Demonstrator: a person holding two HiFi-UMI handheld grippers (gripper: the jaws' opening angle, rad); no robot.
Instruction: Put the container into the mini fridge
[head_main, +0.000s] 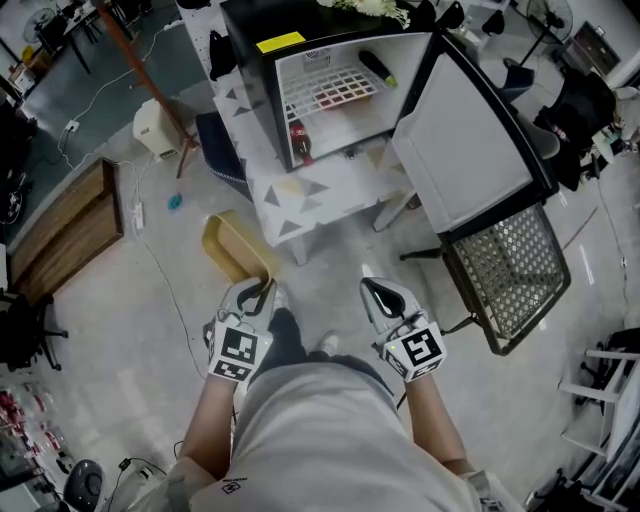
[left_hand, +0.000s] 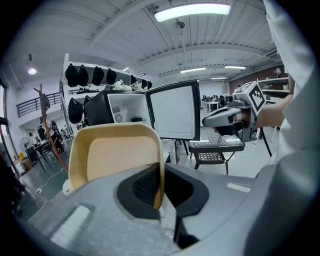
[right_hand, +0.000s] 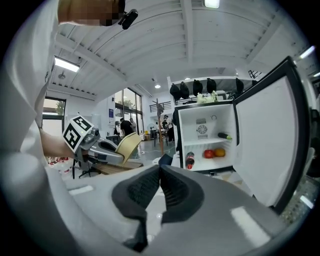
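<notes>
The container (head_main: 235, 250) is a shallow yellow tray. My left gripper (head_main: 262, 290) is shut on its right rim, and it stands up in front of the jaws in the left gripper view (left_hand: 112, 155). The black mini fridge (head_main: 330, 80) stands ahead on a low table with its door (head_main: 470, 140) swung open to the right. My right gripper (head_main: 372, 290) is shut with nothing between its pads (right_hand: 145, 187). The right gripper view shows the fridge's white inside (right_hand: 205, 140) and the tray (right_hand: 129, 145) at the left.
In the fridge are a cola bottle (head_main: 300, 140), a dark bottle (head_main: 377, 67) on the shelf and round fruit (right_hand: 209, 153). A mesh-seat chair (head_main: 510, 265) stands under the open door. The patterned table (head_main: 310, 195) bears the fridge. A wooden bench (head_main: 65, 225) is at the left.
</notes>
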